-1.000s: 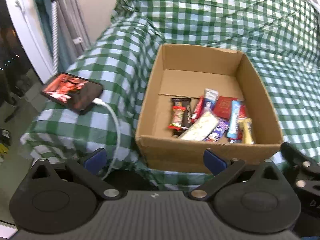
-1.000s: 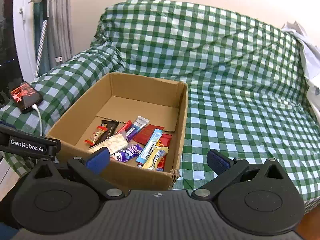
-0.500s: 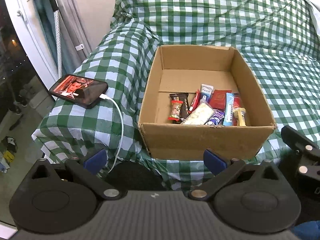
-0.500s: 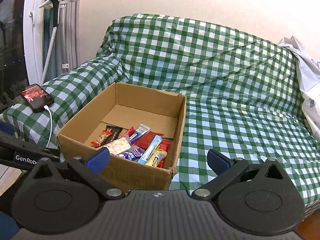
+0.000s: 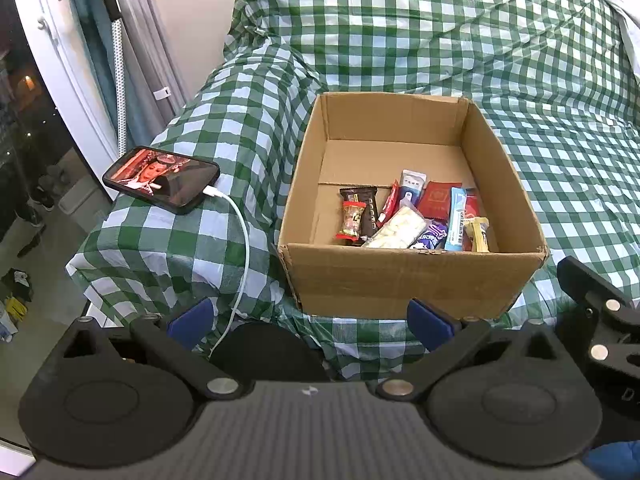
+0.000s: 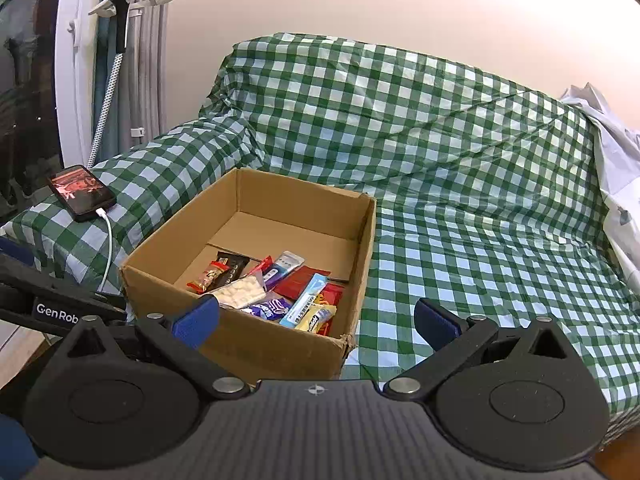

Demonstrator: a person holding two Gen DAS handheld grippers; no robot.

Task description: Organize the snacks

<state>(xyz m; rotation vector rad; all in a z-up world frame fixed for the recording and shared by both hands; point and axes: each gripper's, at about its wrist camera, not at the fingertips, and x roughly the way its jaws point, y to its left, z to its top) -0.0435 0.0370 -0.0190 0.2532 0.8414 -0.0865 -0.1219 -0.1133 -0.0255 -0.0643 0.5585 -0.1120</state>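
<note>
Jaws of left gripper (image 5: 310, 322) and right gripper (image 6: 316, 320) held apart, empty; snacks (image 5: 416, 216) piled in cardboard box (image 5: 400, 280) at 12 o'clock.

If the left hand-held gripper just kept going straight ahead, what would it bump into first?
Probably the near wall of the cardboard box, which sits right between the open left hand-held gripper's fingers. The snacks lie behind that wall. Depth is hard to judge, so the checked cover below might come first.
</note>
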